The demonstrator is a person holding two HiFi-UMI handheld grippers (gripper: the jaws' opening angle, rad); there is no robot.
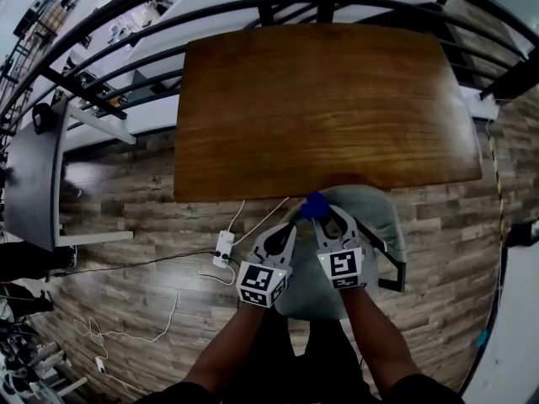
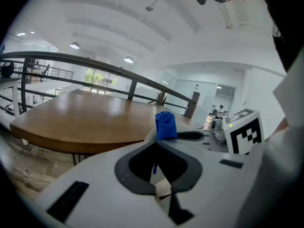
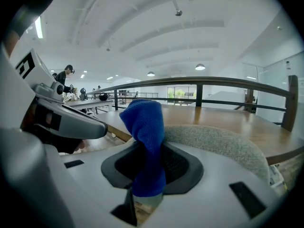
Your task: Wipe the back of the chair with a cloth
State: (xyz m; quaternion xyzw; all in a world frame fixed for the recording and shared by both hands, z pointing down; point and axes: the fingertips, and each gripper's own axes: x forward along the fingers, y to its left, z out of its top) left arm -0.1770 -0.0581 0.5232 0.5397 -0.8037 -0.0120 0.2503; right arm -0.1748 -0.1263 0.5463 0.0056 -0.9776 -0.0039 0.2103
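A grey fabric chair [image 1: 381, 225] stands tucked against the wooden table; its curved back [image 3: 223, 141] lies just beyond my right jaws. My right gripper [image 1: 318, 217] is shut on a blue cloth [image 1: 314, 204], which stands up bunched between the jaws [image 3: 145, 122] over the top edge of the chair back. My left gripper [image 1: 289, 225] hovers right beside it, on the left, jaws shut with nothing between them [image 2: 156, 140]. From the left gripper view the blue cloth [image 2: 166, 125] shows just past my closed tips.
A large brown wooden table [image 1: 320, 99] lies straight ahead, with a black railing [image 1: 253, 7] behind it. On the wood floor at left sit a white power strip [image 1: 224, 247] and loose cables. A grey desk [image 1: 34, 175] stands at far left. The chair's black armrest [image 1: 392, 263] juts right.
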